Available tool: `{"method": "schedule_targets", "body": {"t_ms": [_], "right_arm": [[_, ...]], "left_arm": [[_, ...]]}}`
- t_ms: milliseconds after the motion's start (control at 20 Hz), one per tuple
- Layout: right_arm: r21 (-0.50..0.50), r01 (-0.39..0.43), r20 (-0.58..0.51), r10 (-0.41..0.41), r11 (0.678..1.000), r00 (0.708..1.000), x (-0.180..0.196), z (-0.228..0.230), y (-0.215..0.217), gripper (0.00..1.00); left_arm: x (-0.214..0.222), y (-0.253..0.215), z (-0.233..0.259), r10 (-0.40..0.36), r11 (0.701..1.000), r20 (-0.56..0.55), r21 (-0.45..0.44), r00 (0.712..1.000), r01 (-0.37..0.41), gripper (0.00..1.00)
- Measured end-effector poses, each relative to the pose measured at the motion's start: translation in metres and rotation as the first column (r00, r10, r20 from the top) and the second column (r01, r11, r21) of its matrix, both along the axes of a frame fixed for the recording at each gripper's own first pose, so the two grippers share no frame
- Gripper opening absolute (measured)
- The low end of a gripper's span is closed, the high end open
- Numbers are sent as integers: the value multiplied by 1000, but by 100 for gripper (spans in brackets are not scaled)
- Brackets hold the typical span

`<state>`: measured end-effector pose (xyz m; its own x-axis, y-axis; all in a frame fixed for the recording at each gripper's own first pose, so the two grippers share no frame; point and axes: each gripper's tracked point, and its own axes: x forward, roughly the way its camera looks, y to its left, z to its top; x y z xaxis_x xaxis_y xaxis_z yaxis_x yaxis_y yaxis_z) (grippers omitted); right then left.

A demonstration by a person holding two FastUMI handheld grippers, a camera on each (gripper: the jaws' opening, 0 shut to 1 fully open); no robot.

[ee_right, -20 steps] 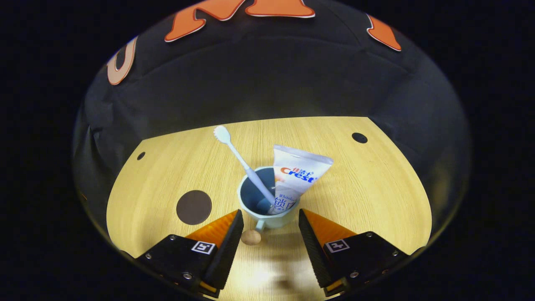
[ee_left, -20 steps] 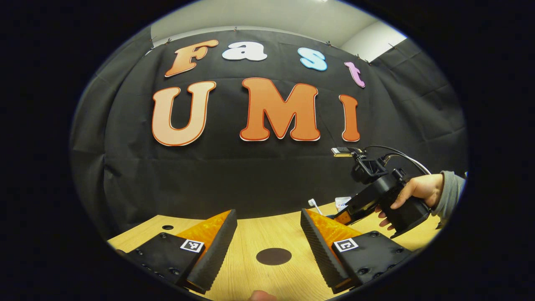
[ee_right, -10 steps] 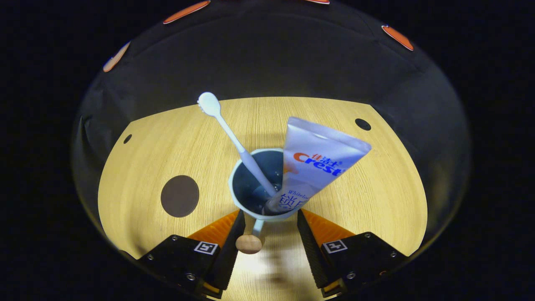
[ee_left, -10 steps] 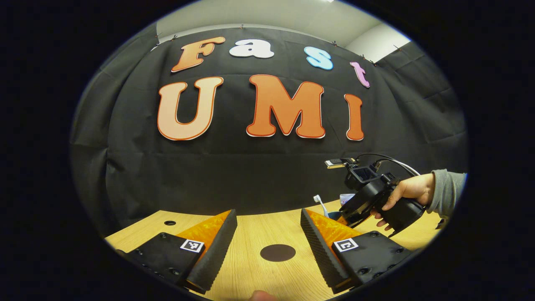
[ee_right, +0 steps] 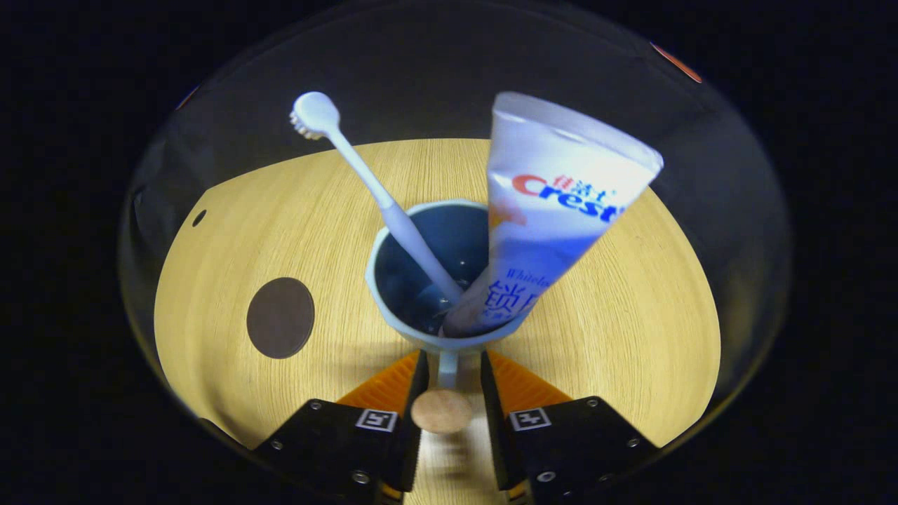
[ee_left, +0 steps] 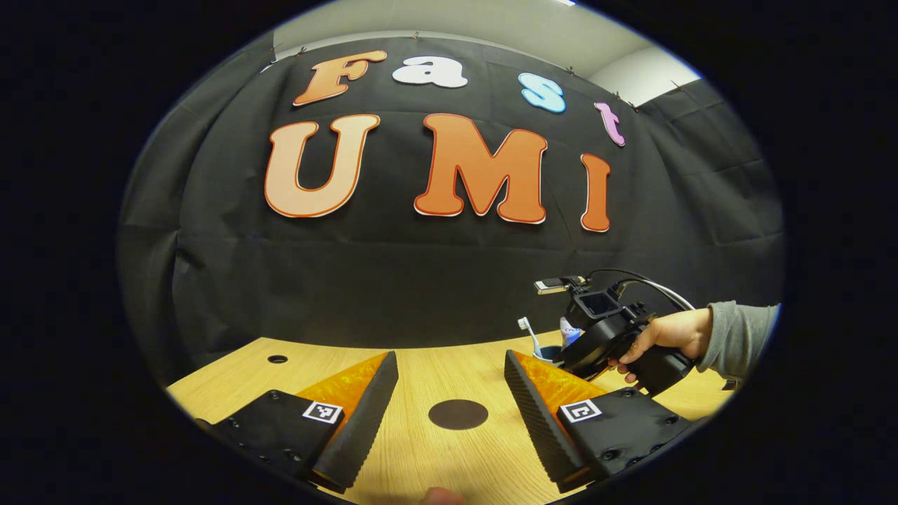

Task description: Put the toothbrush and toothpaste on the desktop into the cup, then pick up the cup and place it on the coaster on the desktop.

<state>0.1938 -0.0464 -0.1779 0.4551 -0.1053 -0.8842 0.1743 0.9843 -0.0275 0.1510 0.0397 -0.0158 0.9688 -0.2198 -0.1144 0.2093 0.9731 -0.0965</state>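
Toothbrush [ee_right: 379,193] leans head-up left in cup [ee_right: 414,337]; right tongs [ee_right: 449,379] nearly closed flanking handle (contact unclear); left tongs [ee_left: 449,393] wide, empty.

Right claw [ee_right: 449,393] has closed in — fingers now flank the cup [ee_right: 449,280] handle.

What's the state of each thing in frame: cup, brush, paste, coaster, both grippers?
cup: upright on the desk, off the coaster
toothbrush: in the cup, leaning, head up
toothpaste: in the cup, leaning
coaster: bare
right gripper: nearly closed around the cup handle, contact unclear
left gripper: open, holding nothing
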Motion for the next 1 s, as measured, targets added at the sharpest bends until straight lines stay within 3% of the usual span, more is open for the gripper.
{"method": "schedule_targets", "body": {"t_ms": [50, 250, 1000], "right_arm": [[9, 1, 4, -1, 1000, 1000, 0, 3, 2, 29], [9, 1, 34, -1, 1000, 999, 3, -2, 0, 24], [-2, -75, 132, 75, 997, 988, 19, 3, 1, 22]], "left_arm": [[0, 1, 0, 2, 1000, -3, 2, 1000, -2, 96], [1, 3, -1, 7, 1000, -4, -1, 1000, -7, 96], [-7, 15, -4, 38, 999, -15, 7, 999, -38, 96]]}}
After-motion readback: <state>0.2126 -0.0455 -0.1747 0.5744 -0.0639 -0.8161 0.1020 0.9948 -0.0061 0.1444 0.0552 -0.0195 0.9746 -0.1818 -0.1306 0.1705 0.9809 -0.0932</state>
